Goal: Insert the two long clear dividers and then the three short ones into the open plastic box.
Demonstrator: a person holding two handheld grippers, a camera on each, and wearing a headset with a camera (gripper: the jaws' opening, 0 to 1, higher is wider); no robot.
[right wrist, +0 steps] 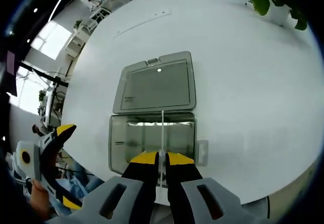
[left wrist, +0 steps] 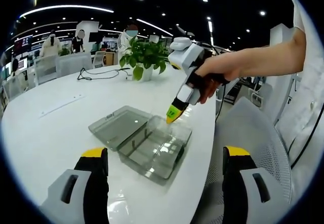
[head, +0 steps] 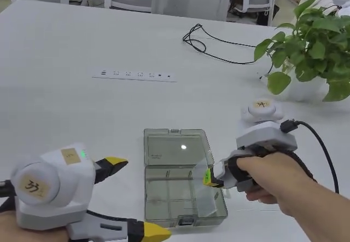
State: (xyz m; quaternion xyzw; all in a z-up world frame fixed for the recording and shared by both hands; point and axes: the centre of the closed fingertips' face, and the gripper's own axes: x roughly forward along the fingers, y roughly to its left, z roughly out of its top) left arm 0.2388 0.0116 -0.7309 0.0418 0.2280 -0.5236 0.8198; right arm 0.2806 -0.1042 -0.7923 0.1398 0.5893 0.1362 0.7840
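The open plastic box lies near the table's front edge, its base (head: 183, 198) toward me and its lid (head: 175, 146) flat behind it. My right gripper (right wrist: 162, 157) is shut on a thin clear divider (right wrist: 162, 133), seen edge-on as a line standing across the base (right wrist: 136, 138). In the head view the right gripper (head: 212, 179) is at the base's right side, tip down. From the left gripper view it (left wrist: 173, 114) hangs over the box (left wrist: 147, 143). My left gripper (head: 136, 197) stands open left of the box, holding nothing.
A white power strip (head: 134, 75) lies mid-table. A black cable (head: 219, 47) loops at the back. A potted plant (head: 311, 50) stands at the right, with the right gripper's cable (head: 322, 149) below it. Chairs line the far edge.
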